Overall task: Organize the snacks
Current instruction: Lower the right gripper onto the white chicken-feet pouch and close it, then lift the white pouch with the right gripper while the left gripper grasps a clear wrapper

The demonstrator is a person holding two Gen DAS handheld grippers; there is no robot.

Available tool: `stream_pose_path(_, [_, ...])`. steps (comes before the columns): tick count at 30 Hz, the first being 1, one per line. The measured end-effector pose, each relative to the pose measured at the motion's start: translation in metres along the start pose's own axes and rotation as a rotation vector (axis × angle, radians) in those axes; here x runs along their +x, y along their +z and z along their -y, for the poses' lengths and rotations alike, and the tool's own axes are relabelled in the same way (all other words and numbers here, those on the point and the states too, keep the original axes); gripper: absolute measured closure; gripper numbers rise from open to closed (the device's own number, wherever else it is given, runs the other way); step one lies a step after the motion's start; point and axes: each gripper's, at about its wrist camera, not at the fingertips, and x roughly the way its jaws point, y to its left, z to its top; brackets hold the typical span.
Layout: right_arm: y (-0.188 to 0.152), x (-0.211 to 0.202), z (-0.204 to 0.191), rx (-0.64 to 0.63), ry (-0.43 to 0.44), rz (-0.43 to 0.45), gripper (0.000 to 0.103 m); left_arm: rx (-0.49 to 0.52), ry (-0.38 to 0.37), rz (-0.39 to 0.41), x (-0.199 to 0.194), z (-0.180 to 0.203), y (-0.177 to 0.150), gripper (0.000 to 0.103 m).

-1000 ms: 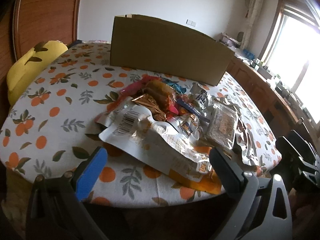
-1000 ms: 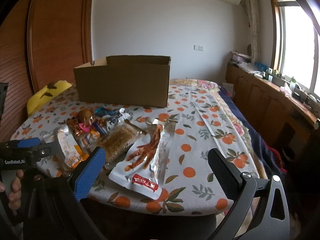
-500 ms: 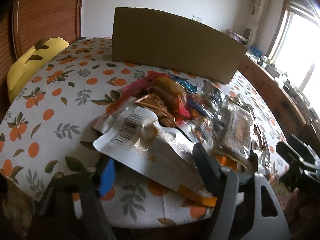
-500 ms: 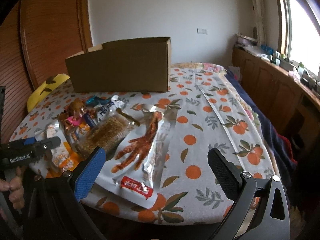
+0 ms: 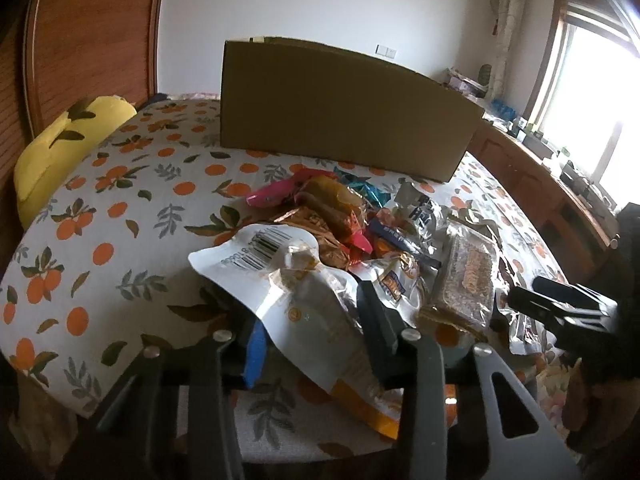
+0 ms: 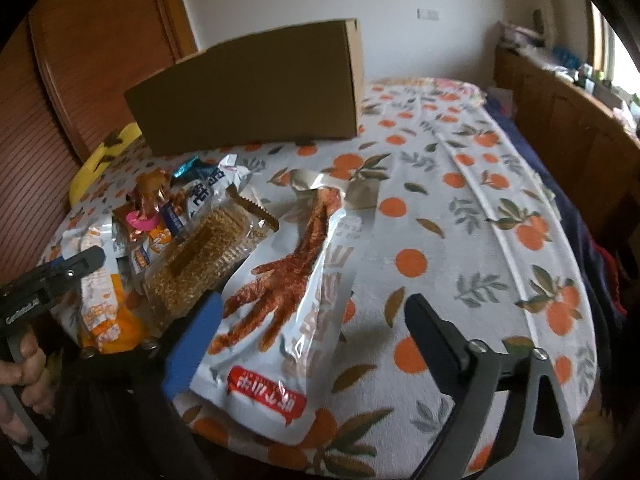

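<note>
A heap of snack packets lies on the orange-print tablecloth [image 5: 120, 208] in front of a brown cardboard box [image 5: 340, 108], which also shows in the right wrist view [image 6: 256, 92]. My left gripper [image 5: 316, 336] is shut on a white and orange snack bag [image 5: 304, 300] with a barcode at the near edge of the heap. My right gripper [image 6: 312, 336] is open, its fingers either side of a white chicken-feet packet [image 6: 296, 292]. A clear pack of brown crackers [image 6: 208, 252] lies left of that packet.
A yellow cushion [image 5: 60, 148] sits at the table's left edge. Wooden cabinets [image 6: 568, 120] run along the right under a bright window. A wooden panelled wall [image 5: 80, 40] stands behind on the left. The left gripper also shows in the right wrist view [image 6: 52, 276].
My left gripper has moved forward and closed its fingers on the white and orange bag. My right gripper has moved forward and down over the chicken-feet packet, still open.
</note>
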Motion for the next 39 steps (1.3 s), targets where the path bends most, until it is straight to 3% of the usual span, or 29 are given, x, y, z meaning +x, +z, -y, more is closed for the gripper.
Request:
stream_pose_path(9, [0.020,0.024,-0.005,-0.056,-0.029,-0.054,0.029,0.044,0.018,0.036,-0.006,0.006,0.001,0.067])
stream_pose_path(10, [0.022,0.026,-0.006,-0.065,-0.030,-0.059,0.037,0.051,0.021,0.036,-0.005,0.007,0.001,0.067])
stream_pose_path(11, [0.023,0.027,-0.007,-0.068,-0.023,-0.062,0.052,0.058,0.027,0.034,-0.004,0.007,0.001,0.066])
stream_pose_path(17, [0.025,0.022,-0.004,-0.032,0.028,-0.058,0.077,0.059,0.037,0.007,0.003,0.004,-0.001,0.063])
stream_pose_path(24, [0.025,0.011,0.004,0.017,0.087,-0.040,0.086,0.019,-0.031,0.050,-0.011,-0.003,-0.001,0.077])
stream_pose_path(39, [0.032,-0.011,0.010,0.029,0.082,0.028,0.092,0.038,-0.073,0.124,-0.036,0.002,0.011,0.082])
